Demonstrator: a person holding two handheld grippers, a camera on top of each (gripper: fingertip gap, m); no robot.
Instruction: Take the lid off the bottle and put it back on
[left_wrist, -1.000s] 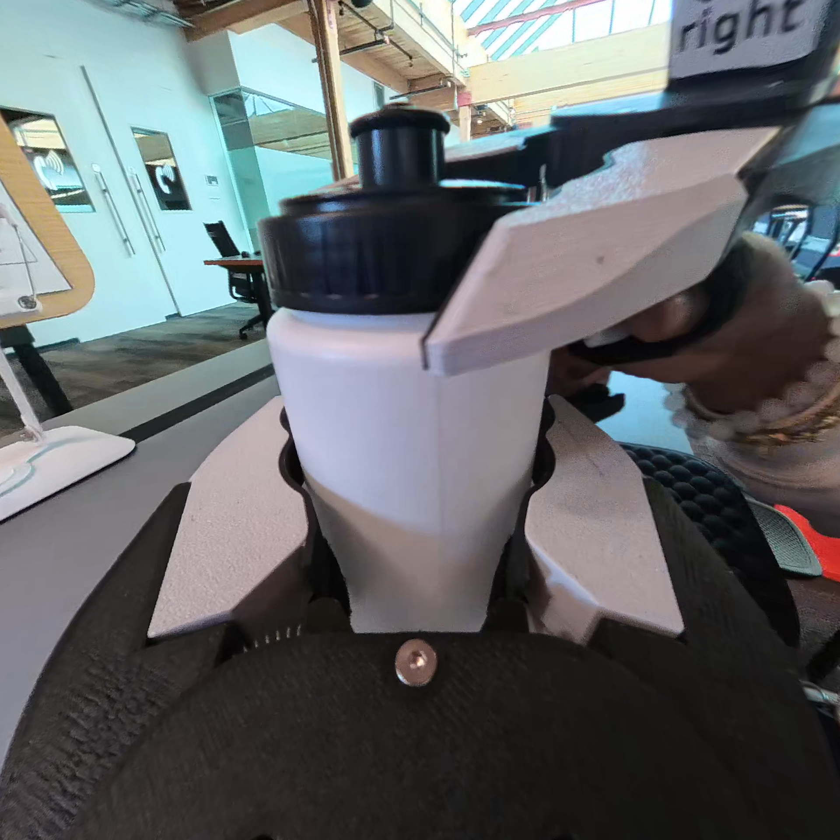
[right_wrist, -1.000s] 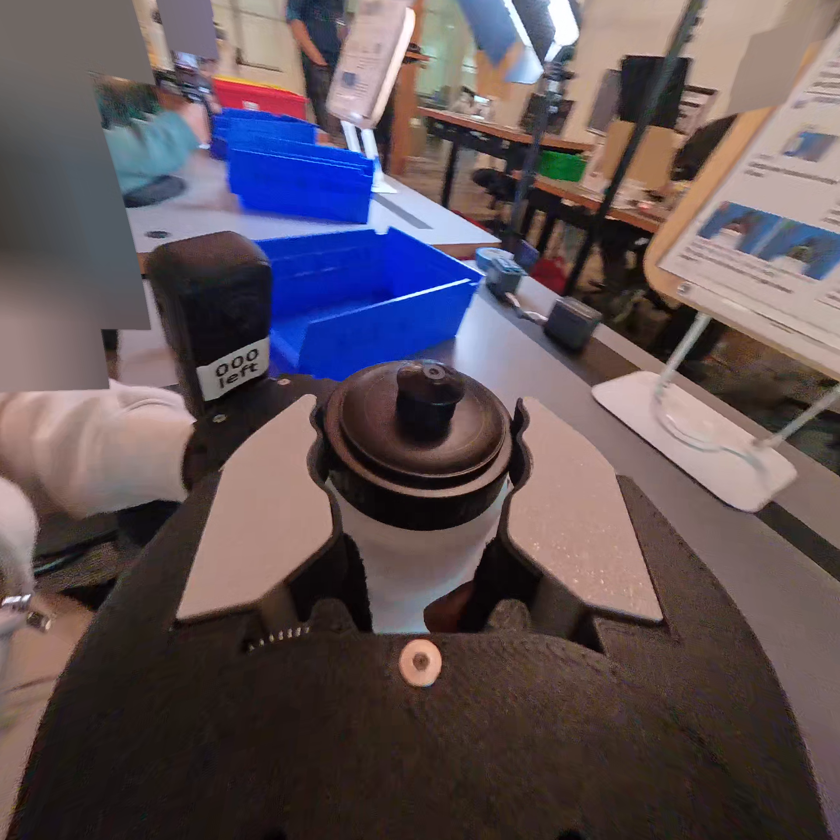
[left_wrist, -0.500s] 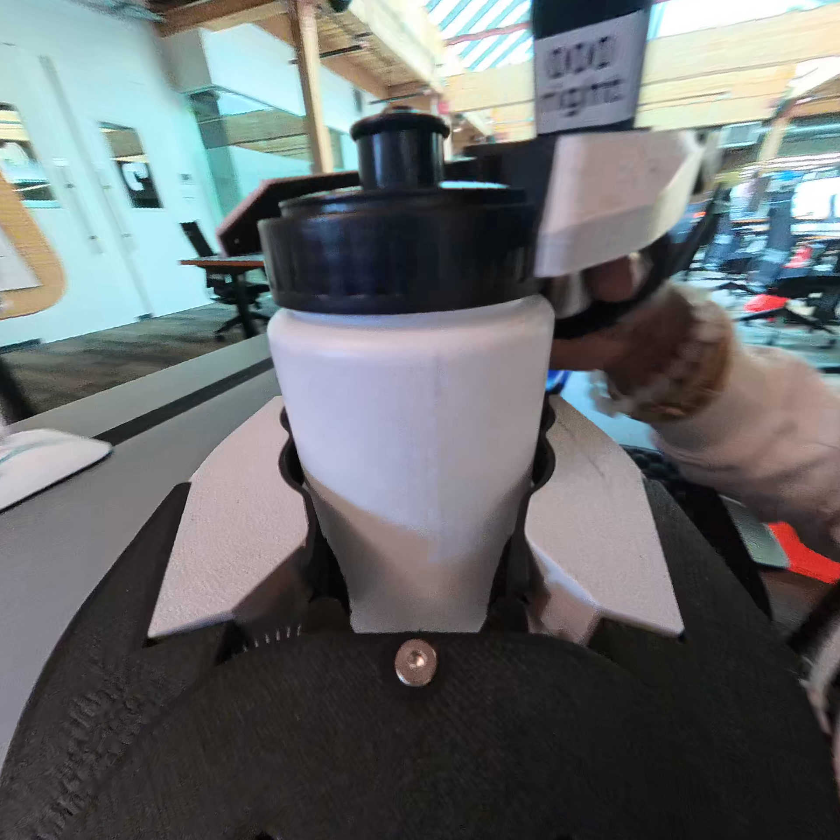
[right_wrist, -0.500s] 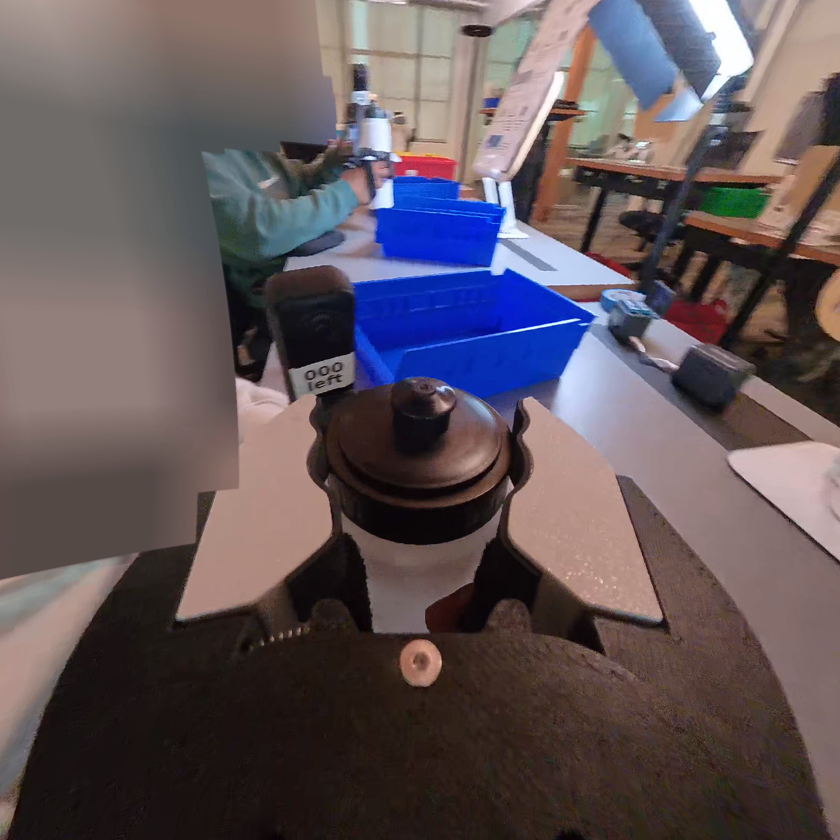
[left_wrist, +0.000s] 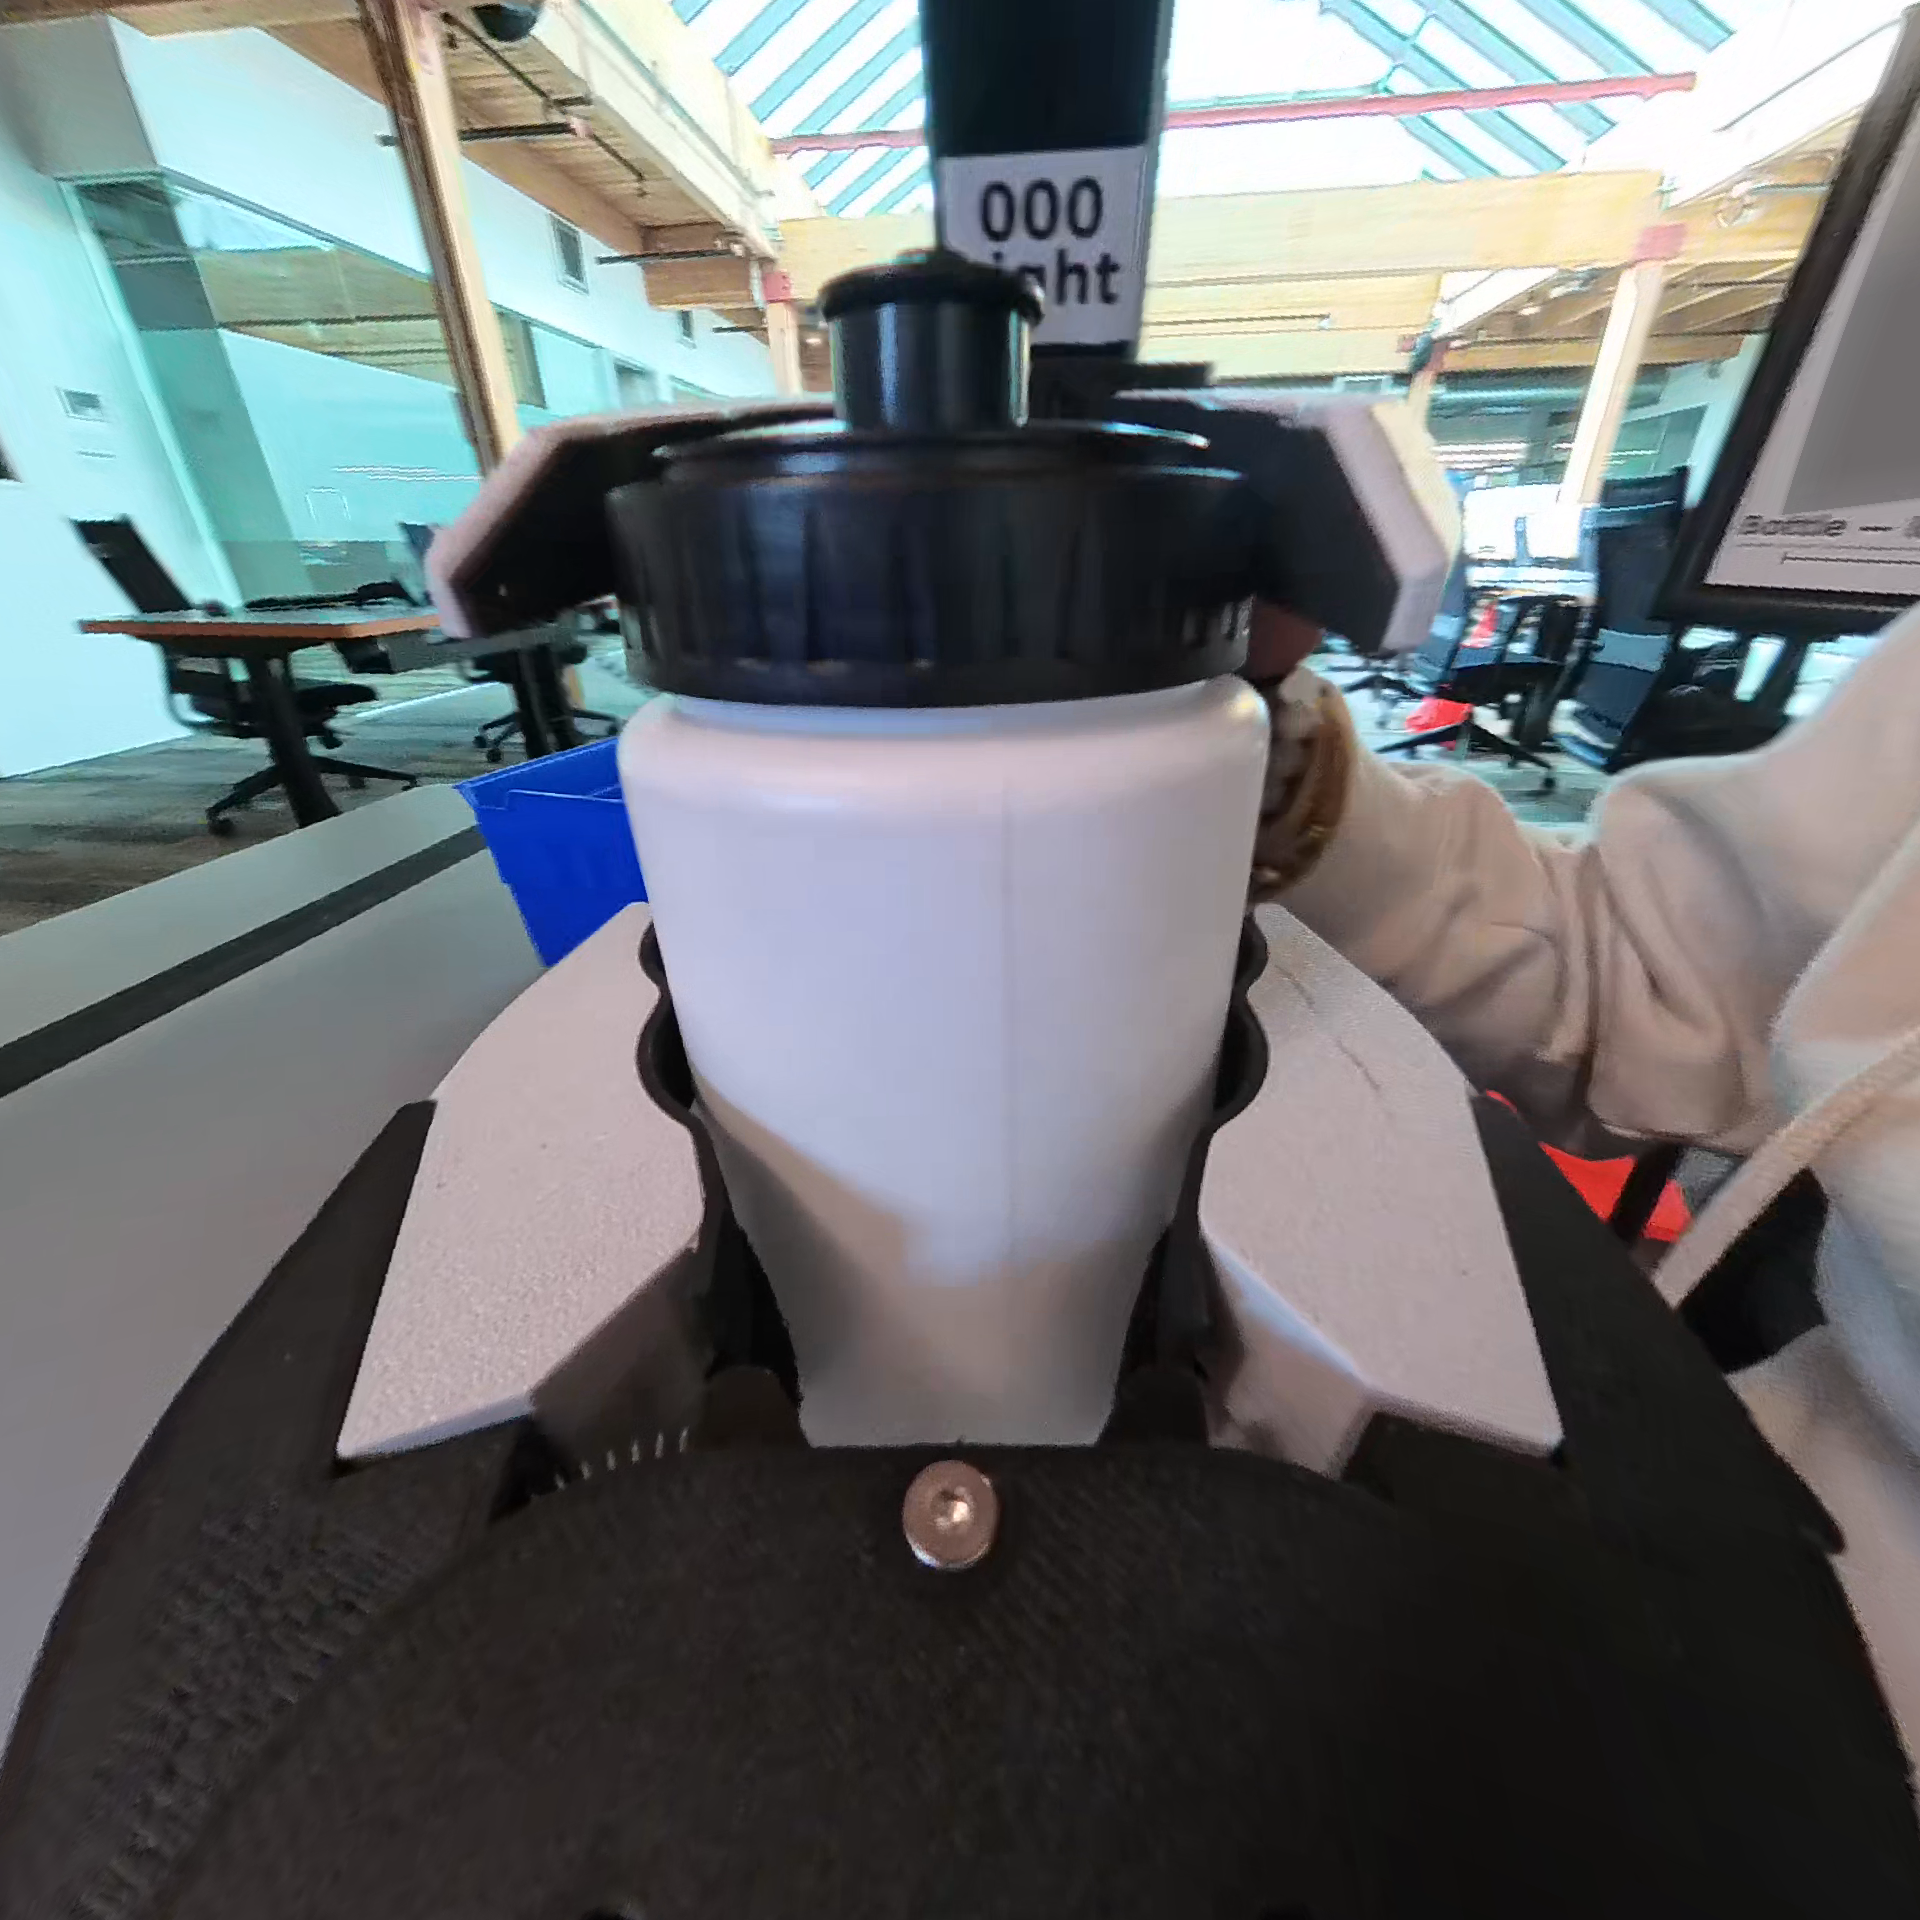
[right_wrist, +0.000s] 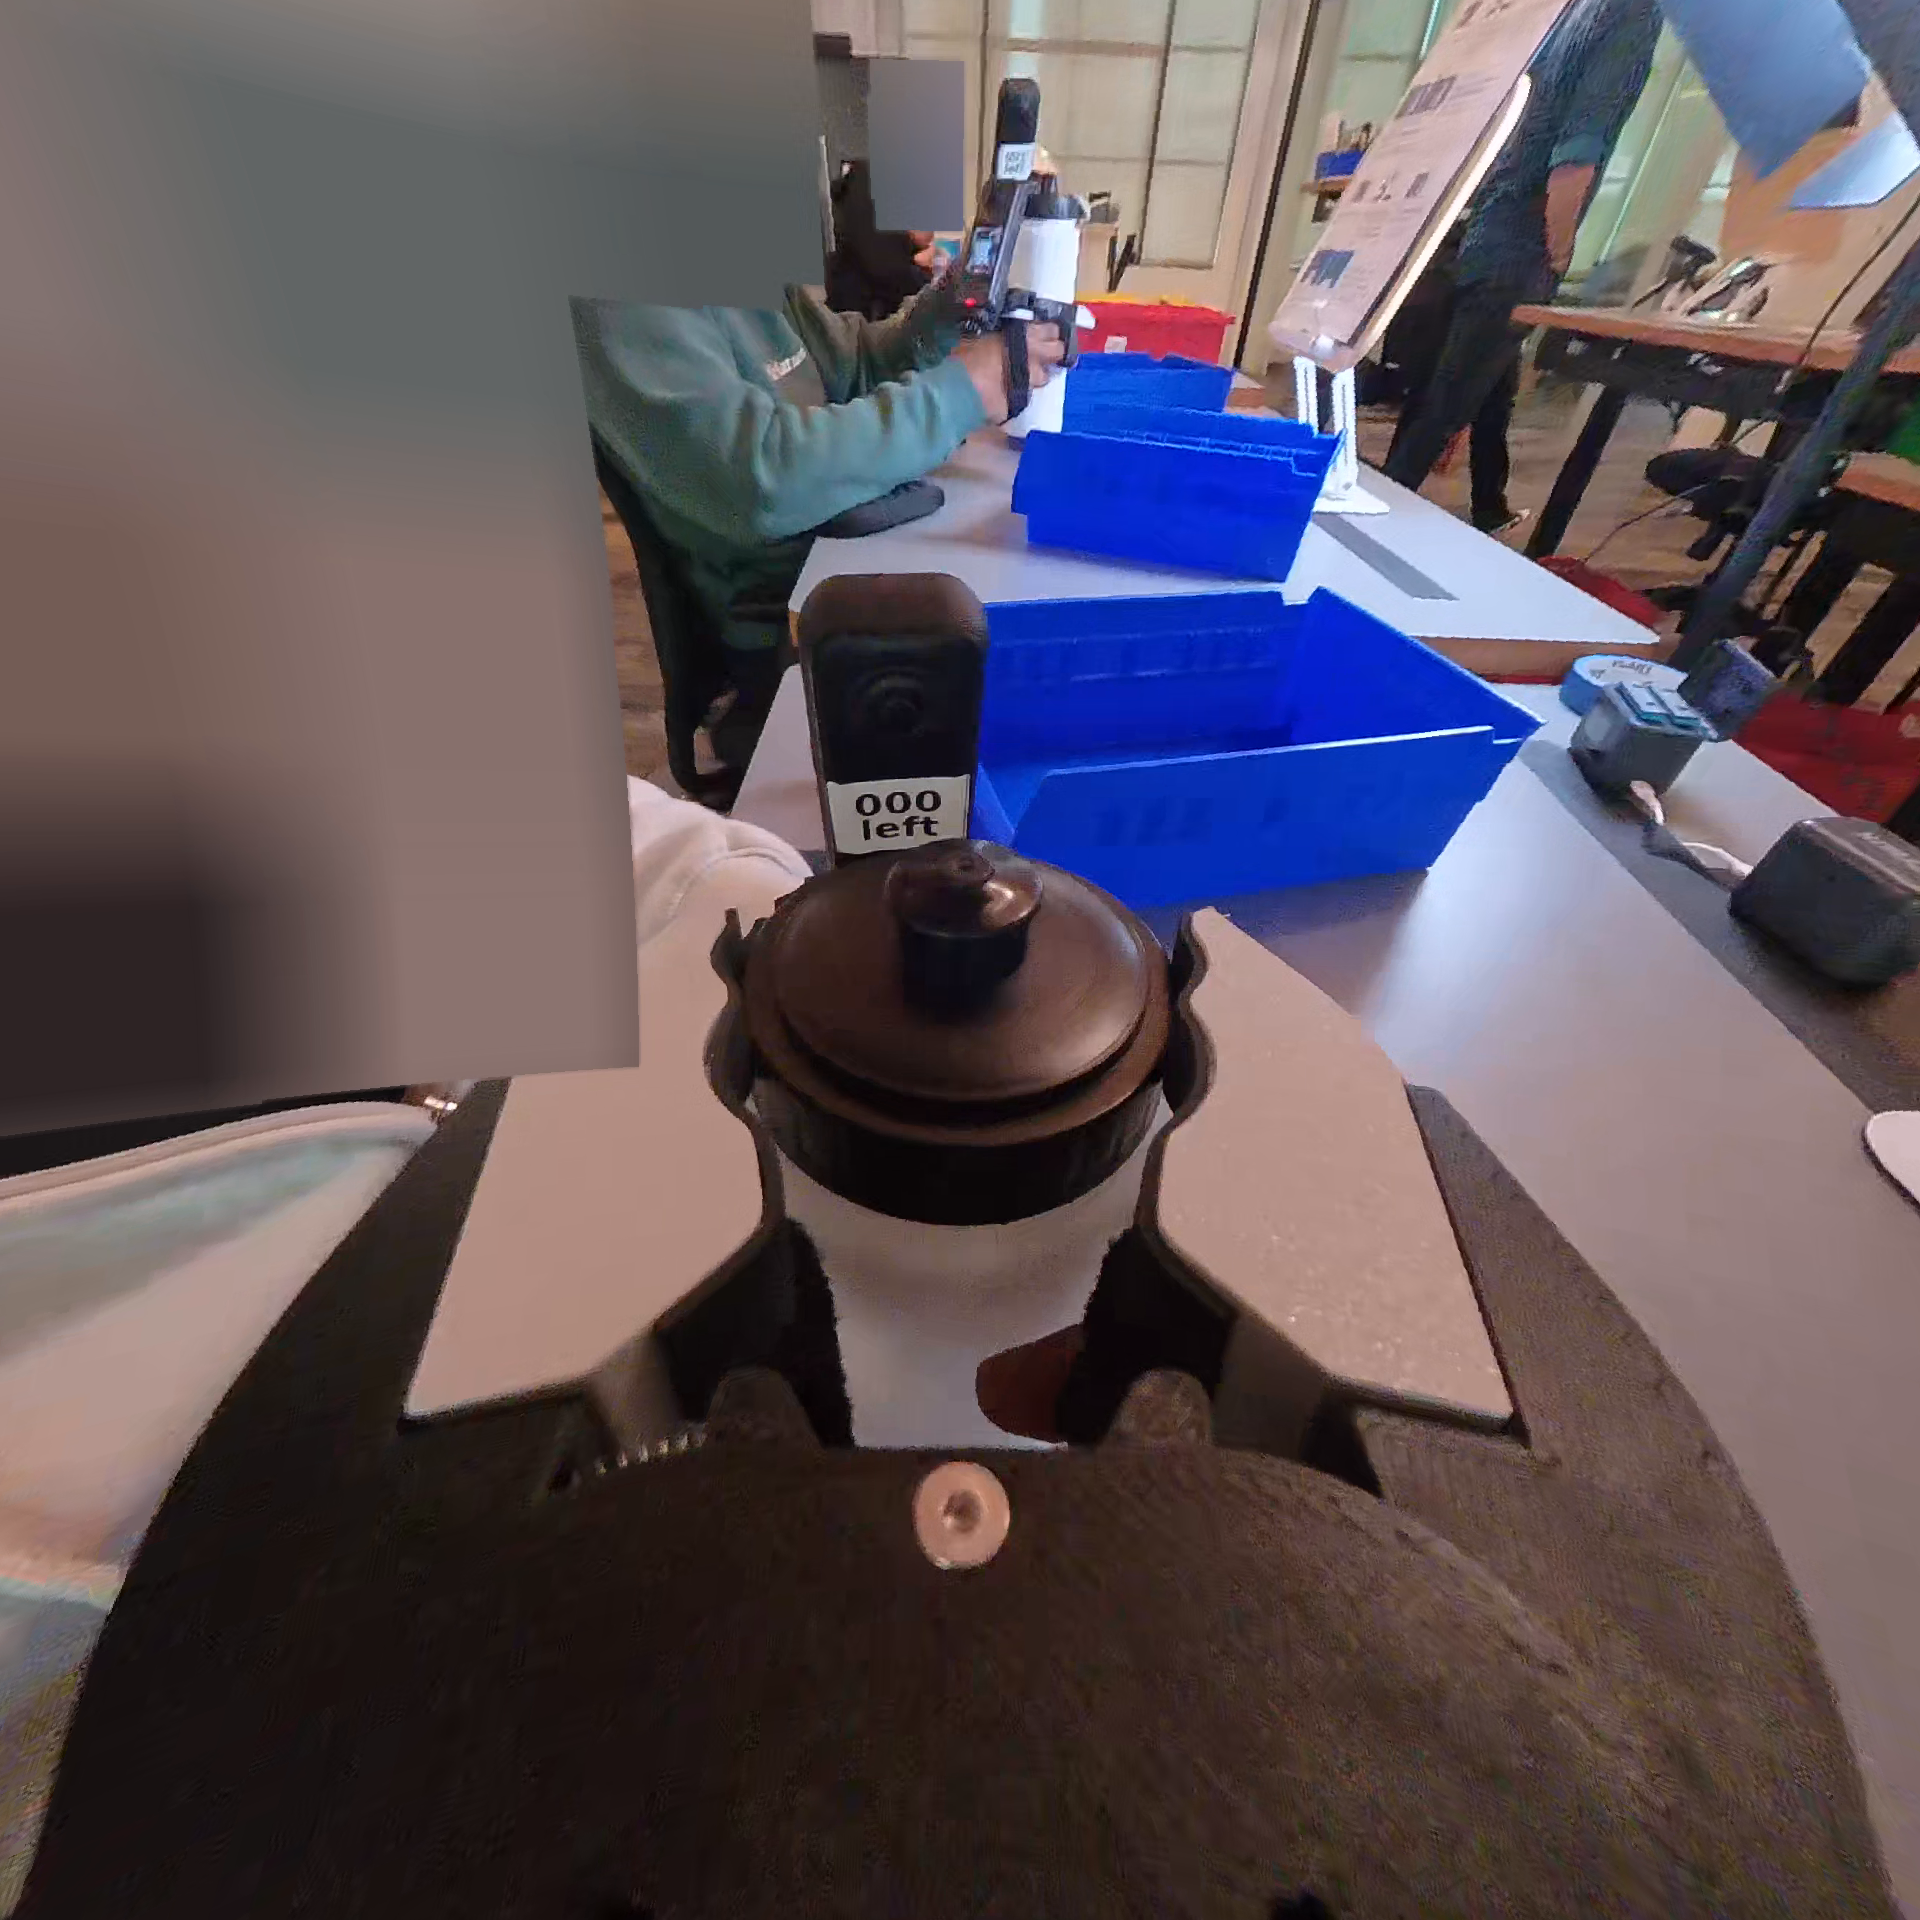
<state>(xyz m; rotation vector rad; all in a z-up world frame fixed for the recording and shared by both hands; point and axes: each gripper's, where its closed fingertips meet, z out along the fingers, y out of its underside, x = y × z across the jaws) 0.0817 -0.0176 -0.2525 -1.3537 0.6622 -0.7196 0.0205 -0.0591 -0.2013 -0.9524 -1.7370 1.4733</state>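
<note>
Left gripper (left_wrist: 951, 1049) level, clamping bottle (left_wrist: 951, 935), right gripper (right_wrist: 956, 1049) clamping lid (right_wrist: 951, 1029)

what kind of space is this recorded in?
Likely an open-plan office used for data collection: grey worktables with blue plastic bins, black office chairs at desks, and another seated person working nearby.

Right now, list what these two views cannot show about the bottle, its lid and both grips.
- Base of the white plastic bottle: left wrist view, hidden behind the left gripper body; what supports it is unknown.
- Thread under the black ribbed screw lid: both views, covered by the lid skirt; tight or loose, cannot tell.
- Right gripper fingers: left wrist view, blurred and partly behind the lid.
</note>
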